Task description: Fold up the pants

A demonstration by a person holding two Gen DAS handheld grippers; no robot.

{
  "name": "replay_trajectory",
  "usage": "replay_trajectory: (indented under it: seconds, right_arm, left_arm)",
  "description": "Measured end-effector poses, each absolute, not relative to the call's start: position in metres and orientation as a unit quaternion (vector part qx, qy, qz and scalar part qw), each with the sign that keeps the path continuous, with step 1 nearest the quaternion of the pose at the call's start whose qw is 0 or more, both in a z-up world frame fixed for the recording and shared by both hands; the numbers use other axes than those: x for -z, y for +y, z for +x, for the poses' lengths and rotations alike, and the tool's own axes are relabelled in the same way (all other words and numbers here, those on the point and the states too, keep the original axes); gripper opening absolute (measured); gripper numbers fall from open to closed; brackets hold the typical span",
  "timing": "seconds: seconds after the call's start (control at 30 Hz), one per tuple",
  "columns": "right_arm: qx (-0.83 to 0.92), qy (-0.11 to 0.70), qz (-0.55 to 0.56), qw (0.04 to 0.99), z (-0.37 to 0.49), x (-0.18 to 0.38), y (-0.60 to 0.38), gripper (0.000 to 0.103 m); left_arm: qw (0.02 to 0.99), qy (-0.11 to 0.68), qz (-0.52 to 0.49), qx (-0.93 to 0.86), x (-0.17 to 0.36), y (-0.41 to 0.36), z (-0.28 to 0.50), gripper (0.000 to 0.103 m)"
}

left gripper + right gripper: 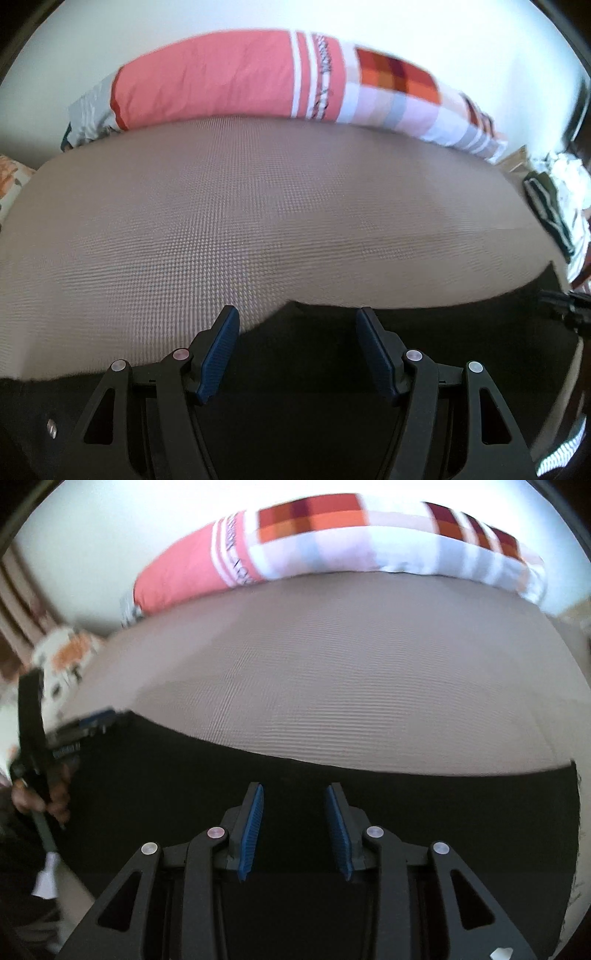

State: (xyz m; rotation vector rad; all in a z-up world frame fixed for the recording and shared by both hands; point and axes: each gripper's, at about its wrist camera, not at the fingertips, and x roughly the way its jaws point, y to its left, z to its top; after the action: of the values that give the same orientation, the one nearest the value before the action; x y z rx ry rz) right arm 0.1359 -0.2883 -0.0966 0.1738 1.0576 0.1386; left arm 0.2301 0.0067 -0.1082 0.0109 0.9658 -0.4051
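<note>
The black pants (332, 369) lie spread on the beige textured bed cover (258, 221), directly under both tools; their upper edge runs just ahead of the fingertips in both wrist views. The left gripper (295, 321) hangs over the pants with its blue pads wide apart; nothing is between them, and the left tip stands at the wavy edge of the cloth. The right gripper (294, 794) points down at the pants too; its pads stand narrower but still apart, with only the dark cloth below them, not pinched.

Far ahead of both tools a long bolster pillow (277, 77), coral with white stripes and orange checks, lies across the bed against the white wall (147, 22); it is well apart from the pants. To the right of the left gripper a pile of dark and white clothes (554, 199) sits at the bed edge. To the left of the right gripper, a hand (40, 794) holds the left tool, with a flowered pillow (66, 657) beyond it. The right view is blurred.
</note>
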Motion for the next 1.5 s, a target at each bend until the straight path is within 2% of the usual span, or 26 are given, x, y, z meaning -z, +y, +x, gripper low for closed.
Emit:
replay_trajectory:
  seconds: [0.27, 0.6, 0.93, 1.07, 1.2, 1.5]
  right_arm:
    - [-0.026, 0.506, 0.188, 0.841, 0.101, 0.073, -0.433, 0.035]
    - [0.011, 0.53, 0.286, 0.798, 0.071, 0.1, -0.56, 0.035]
    - [-0.08, 0.518, 0.333, 0.784, 0.071, 0.116, -0.579, 0.033]
    - [-0.107, 0.509, 0.342, 0.783, 0.085, 0.12, -0.576, 0.025]
    - [-0.101, 0.507, 0.348, 0.782, 0.097, 0.125, -0.572, 0.009]
    - [-0.047, 0.501, 0.33, 0.798, 0.086, 0.096, -0.54, 0.005]
  left_arm:
    - [0.85, 0.479, -0.023, 0.218, 0.093, 0.007, 0.17, 0.066]
    - [0.831, 0.522, -0.023, 0.19, 0.114, -0.003, 0.142, 0.066]
    - [0.833, 0.527, -0.018, 0.168, 0.116, -0.009, 0.149, 0.067]
    - [0.835, 0.527, -0.005, 0.16, 0.117, -0.015, 0.149, 0.069]
    - [0.838, 0.523, 0.004, 0.156, 0.118, -0.019, 0.147, 0.072]
    - [0.844, 0.511, 0.007, 0.164, 0.119, -0.018, 0.145, 0.072]
